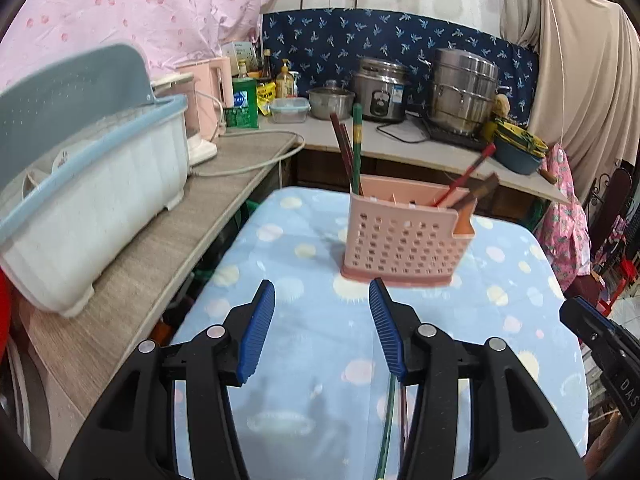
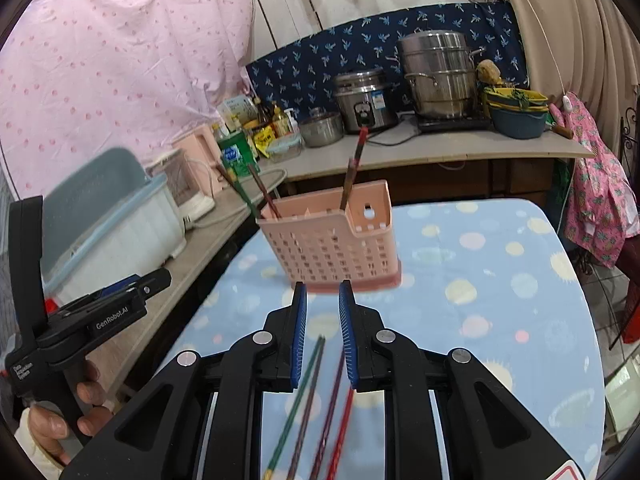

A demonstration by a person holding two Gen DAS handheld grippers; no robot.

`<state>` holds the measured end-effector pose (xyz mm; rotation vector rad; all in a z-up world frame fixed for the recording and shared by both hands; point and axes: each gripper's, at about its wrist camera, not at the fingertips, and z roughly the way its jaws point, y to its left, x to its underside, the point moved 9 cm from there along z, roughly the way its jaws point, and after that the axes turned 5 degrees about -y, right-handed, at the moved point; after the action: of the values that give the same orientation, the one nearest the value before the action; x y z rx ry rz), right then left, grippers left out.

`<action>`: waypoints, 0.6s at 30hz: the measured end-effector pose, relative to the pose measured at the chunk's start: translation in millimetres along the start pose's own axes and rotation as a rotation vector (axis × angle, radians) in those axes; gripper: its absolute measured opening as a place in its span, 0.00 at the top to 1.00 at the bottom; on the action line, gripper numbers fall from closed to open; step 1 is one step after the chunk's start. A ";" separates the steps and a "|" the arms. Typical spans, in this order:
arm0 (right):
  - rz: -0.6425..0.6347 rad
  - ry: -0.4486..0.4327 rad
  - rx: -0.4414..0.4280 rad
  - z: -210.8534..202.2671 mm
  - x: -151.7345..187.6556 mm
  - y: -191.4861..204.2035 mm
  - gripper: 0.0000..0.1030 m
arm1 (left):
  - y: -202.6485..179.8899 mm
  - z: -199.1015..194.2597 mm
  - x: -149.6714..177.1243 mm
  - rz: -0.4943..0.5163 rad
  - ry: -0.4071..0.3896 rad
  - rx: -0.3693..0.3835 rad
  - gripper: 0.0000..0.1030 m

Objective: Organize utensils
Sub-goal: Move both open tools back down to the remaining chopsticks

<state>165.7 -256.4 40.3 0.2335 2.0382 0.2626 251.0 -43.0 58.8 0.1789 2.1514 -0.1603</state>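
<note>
A pink perforated utensil holder (image 1: 404,236) (image 2: 332,240) stands on the table's blue dotted cloth (image 1: 304,344). A green chopstick (image 1: 357,140) and brown ones stand in its left part, red and brown ones lean in its right part. Several loose chopsticks (image 2: 316,400), green, brown, purple and red, lie on the cloth under my right gripper (image 2: 323,296). Its jaws stand a narrow gap apart, with nothing between them. My left gripper (image 1: 322,292) (image 2: 120,292) hovers open and holds nothing, short of the holder; a hand (image 2: 60,420) grips its handle.
A white dish rack with a blue lid (image 1: 88,200) sits on the wooden counter to the left. Behind the table a counter carries a rice cooker (image 1: 380,88), a steel steamer (image 1: 464,92), bowls and bottles. Clothes hang at the right.
</note>
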 end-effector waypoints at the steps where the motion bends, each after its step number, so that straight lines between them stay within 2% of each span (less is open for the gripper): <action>1: -0.006 0.012 0.004 -3.2 9.8 0.2 0.83 | -0.2 -1.9 7.9 0.001 0.008 0.004 0.55; 8: -0.046 0.104 0.027 -12.9 71.5 -1.3 0.83 | -3.5 -8.5 69.5 0.023 0.102 0.022 0.55; 18: -0.018 0.241 0.039 -12.8 146.7 -8.3 0.83 | -8.4 -10.5 144.6 0.049 0.230 0.043 0.55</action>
<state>86.7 -224.9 -80.2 0.2157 2.2849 0.2494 161.5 -39.7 -55.6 0.2868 2.3706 -0.1638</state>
